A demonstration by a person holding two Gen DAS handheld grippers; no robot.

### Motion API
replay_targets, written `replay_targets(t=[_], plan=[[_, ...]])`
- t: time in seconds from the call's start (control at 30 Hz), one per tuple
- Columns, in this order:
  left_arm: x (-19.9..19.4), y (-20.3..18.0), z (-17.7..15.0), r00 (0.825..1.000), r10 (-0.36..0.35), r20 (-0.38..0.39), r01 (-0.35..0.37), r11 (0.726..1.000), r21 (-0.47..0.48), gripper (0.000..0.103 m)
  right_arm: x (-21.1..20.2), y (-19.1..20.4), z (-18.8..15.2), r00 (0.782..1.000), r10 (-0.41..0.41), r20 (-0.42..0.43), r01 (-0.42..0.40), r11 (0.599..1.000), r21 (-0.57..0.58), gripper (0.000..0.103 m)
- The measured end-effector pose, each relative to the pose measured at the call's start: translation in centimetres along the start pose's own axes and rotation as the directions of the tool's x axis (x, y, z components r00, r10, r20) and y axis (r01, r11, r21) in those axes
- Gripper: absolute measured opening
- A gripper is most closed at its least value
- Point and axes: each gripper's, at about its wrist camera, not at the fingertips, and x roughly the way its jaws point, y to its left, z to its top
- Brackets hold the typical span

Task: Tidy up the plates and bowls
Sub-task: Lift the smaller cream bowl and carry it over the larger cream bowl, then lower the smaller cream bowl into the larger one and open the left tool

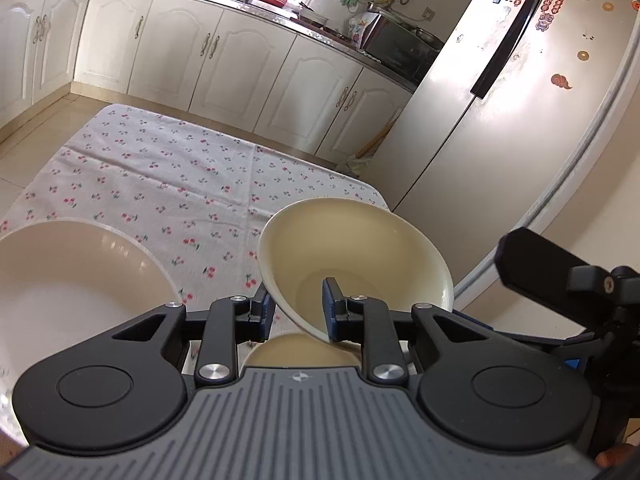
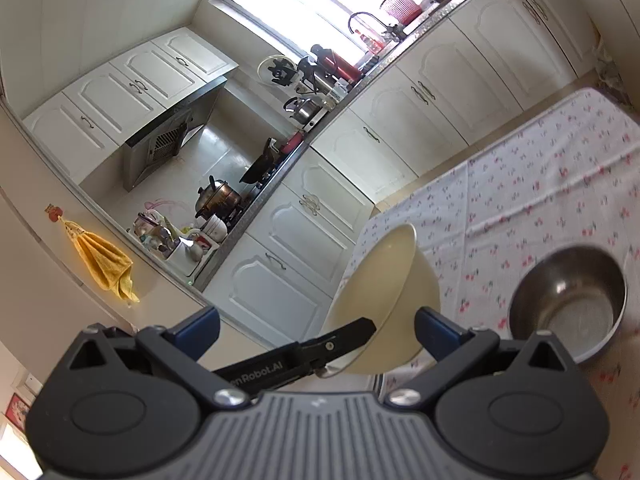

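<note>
Above the cherry-print tablecloth [image 1: 160,168], the left gripper [image 1: 298,308] pinches the tilted cream bowl [image 1: 352,256] by its rim, so I'd level it before nesting it into another bowl, right gripper [image 2: 316,324] gaping idle.

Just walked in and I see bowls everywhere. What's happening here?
A person is tidying dishes with two handheld grippers. The left gripper is clamped on the rim of a tilted cream bowl, held above the cherry-print tablecloth. The right gripper is open and empty. A steel bowl sits on the table.

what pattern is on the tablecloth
White tablecloth with small red cherries, clearest in the left wrist view.
</note>
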Motion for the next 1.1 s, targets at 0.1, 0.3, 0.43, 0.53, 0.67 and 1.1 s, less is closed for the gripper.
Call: replay_targets(t=[0.1,0.3,0.43,0.53,0.67,1.1], plan=[[-0.2,0.2,-0.6,1.000,-0.002,-0.009,0.001,1.000,-0.011,0.025,-0.2,-0.5,-1.1,1.000,0.000,-0.005,0.000,1.000,0.026,0.103],[0.1,0.6,-2.1,0.999,0.005,-0.036,-0.005,1.000,-0.015,0.025,-0.2,-1.9,-3.3,1.000,-0.004,-0.023,0.006,0.996,0.088,0.103],[0.6,0.4,-2.8,0.999,0.015,-0.048,-0.015,1.000,-0.008,0.025,-0.3,-2.1,-4.3,0.999,-0.024,-0.029,0.027,0.995,0.092,0.103],[1.0,0.8,-3.0,0.998,0.016,-0.064,-0.017,1.000,-0.018,0.025,-0.6,-2.4,-4.7,0.999,-0.025,-0.028,0.027,0.994,0.108,0.103],[1.2,1.0,-3.6,0.996,0.022,-0.081,-0.024,0.999,-0.025,0.025,-0.9,-2.6,-5.0,0.999,-0.025,-0.026,0.028,0.992,0.127,0.103],[0.5,1.6,-4.8,0.995,0.022,-0.099,-0.026,0.999,-0.045,0.025,-1.4,-2.8,-5.9,0.999,-0.020,-0.040,0.027,0.984,0.176,0.103]])
